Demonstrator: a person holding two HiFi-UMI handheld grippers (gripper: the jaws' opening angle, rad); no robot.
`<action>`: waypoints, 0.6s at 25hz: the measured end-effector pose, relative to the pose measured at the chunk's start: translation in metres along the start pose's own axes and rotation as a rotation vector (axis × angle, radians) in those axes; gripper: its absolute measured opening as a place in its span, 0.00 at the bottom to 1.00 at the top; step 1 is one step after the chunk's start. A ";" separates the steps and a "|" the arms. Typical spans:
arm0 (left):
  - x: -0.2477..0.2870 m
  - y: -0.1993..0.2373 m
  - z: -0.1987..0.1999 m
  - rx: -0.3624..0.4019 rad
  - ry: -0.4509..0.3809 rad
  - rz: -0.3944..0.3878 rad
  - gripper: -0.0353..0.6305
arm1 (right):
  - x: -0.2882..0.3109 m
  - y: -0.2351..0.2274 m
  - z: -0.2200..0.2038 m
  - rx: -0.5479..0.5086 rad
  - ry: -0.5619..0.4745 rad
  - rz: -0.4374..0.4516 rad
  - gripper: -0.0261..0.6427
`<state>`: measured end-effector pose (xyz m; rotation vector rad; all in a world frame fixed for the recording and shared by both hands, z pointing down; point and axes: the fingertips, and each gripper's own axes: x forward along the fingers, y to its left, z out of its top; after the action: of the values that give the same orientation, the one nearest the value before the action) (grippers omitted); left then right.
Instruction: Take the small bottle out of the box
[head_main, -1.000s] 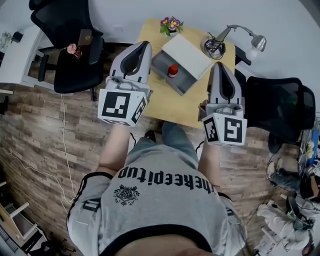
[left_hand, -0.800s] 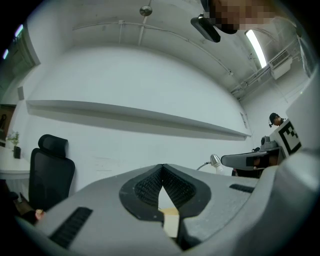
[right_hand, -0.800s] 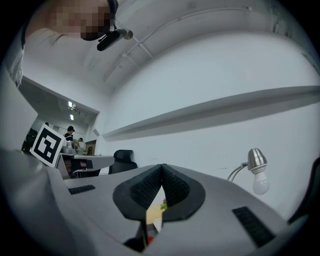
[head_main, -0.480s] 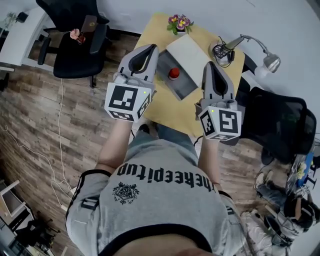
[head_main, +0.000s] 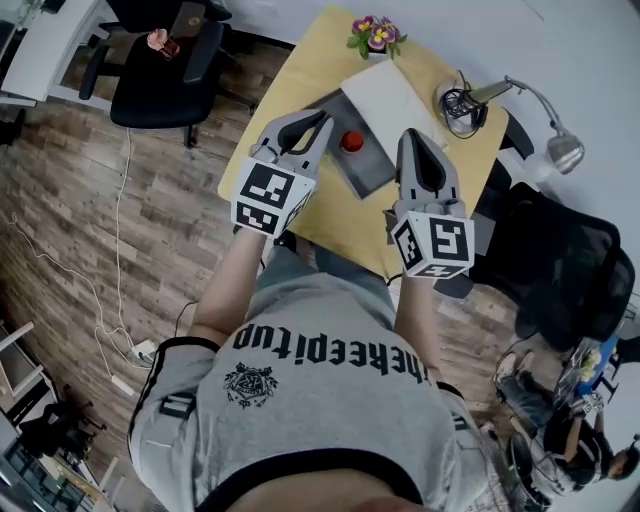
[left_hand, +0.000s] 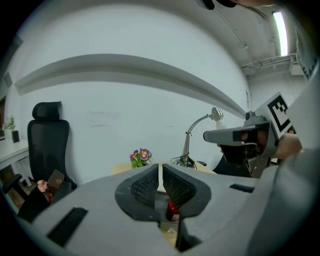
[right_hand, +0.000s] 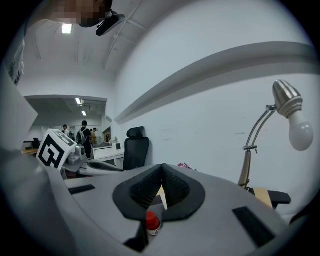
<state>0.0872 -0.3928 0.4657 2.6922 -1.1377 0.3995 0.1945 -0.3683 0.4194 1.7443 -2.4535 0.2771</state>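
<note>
A wood-plank floor (head_main: 120, 220) surrounds the light wooden worktop (head_main: 300, 75), which stands against a white wall (head_main: 580, 50). A black office chair (head_main: 165, 75) stands at its ten o'clock and another black chair (head_main: 555, 265) at four o'clock. A silver desk lamp (head_main: 565, 152) arches at two o'clock.

We are seeing potted flowers (head_main: 373, 35) sitting at the far edge of the yellow table (head_main: 290, 95), a desk lamp (head_main: 565, 152) reaching past its corner, and black office chairs (head_main: 165, 75) standing on either side.

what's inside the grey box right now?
One small bottle with a red cap, upright in the box. The left hand-held gripper covers its left corner, so that part is unseen.
</note>
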 end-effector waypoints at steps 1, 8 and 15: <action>0.004 -0.003 -0.008 0.004 0.028 -0.015 0.06 | 0.002 -0.001 -0.002 0.002 0.005 0.007 0.02; 0.027 -0.025 -0.060 0.031 0.213 -0.145 0.26 | 0.005 -0.017 -0.013 0.025 0.028 0.029 0.02; 0.056 -0.042 -0.107 0.124 0.383 -0.207 0.40 | 0.007 -0.034 -0.021 0.043 0.042 0.038 0.02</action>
<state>0.1367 -0.3714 0.5818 2.6378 -0.7411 0.9261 0.2243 -0.3807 0.4438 1.6915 -2.4705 0.3689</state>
